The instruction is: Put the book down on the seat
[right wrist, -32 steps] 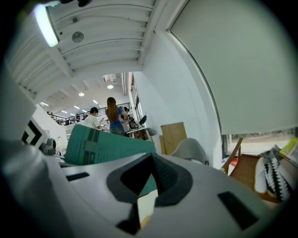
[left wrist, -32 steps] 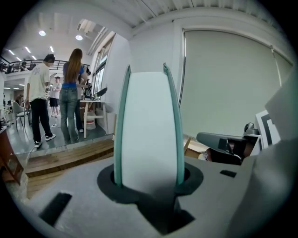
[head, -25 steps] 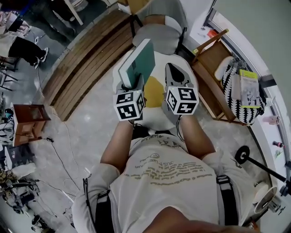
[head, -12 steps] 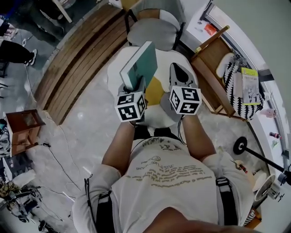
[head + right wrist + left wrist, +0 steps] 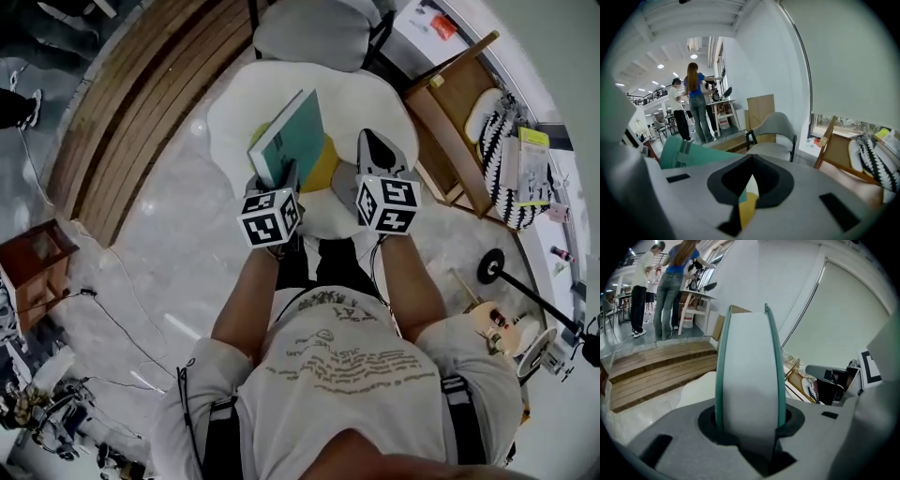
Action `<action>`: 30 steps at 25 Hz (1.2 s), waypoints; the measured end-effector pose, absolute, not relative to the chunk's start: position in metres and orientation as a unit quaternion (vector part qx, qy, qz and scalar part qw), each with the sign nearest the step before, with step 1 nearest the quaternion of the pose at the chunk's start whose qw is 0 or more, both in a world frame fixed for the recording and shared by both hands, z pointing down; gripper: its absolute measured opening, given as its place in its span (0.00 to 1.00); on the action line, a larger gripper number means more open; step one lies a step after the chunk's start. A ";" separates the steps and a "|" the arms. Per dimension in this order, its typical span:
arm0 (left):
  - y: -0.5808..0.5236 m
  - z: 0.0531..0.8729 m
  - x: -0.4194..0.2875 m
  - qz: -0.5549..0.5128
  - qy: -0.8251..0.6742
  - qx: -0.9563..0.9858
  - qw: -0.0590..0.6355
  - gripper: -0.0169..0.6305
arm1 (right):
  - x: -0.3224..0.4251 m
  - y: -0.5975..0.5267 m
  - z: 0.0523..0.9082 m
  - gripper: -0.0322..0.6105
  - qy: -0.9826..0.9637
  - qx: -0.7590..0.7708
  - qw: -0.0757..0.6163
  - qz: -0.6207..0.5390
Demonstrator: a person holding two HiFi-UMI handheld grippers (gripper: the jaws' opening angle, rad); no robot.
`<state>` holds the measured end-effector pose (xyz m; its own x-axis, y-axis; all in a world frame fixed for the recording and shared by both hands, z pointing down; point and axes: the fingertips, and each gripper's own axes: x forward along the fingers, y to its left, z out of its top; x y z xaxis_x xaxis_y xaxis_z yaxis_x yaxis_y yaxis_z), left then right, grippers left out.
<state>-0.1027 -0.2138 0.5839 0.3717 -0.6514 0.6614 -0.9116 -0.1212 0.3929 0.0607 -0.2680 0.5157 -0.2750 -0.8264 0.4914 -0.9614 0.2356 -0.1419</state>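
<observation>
A teal-covered book point(image 5: 291, 141) stands tilted on its edge in my left gripper point(image 5: 277, 180), over a white round seat point(image 5: 239, 108) with a yellow patch point(image 5: 324, 171) at its middle. In the left gripper view the book's point(image 5: 747, 366) white page edge fills the gap between the jaws, and my left gripper point(image 5: 749, 425) is shut on it. To the right of the book, my right gripper point(image 5: 376, 142) hangs over the same seat. Its jaws meet at the tips in the right gripper view, where my right gripper point(image 5: 751, 160) holds nothing.
A grey armchair point(image 5: 309, 33) stands behind the white seat. To the right is a wooden chair point(image 5: 450, 122) with a striped cushion point(image 5: 499, 155). A wooden platform point(image 5: 131, 112) runs along the left. Two people point(image 5: 661, 287) stand far off by a table.
The person has come closer to the white seat, so both grippers now hang over it. The book has stayed in the left gripper.
</observation>
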 end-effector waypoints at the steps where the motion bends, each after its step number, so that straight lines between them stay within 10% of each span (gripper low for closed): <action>1: -0.212 0.594 -0.104 0.167 -0.529 0.728 0.403 0.29 | 0.062 -0.268 0.524 0.09 -0.765 0.584 0.165 0.217; 30: -0.137 0.893 -0.080 0.061 -0.466 0.586 0.660 0.29 | 0.033 -0.209 0.768 0.09 -0.767 0.500 0.291 0.278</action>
<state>-0.0804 -0.1367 0.8933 0.5589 -0.4654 0.6863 -0.6259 0.3062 0.7173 0.0326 -0.2087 0.7680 -0.3315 -0.6048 0.7241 -0.9284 0.3456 -0.1363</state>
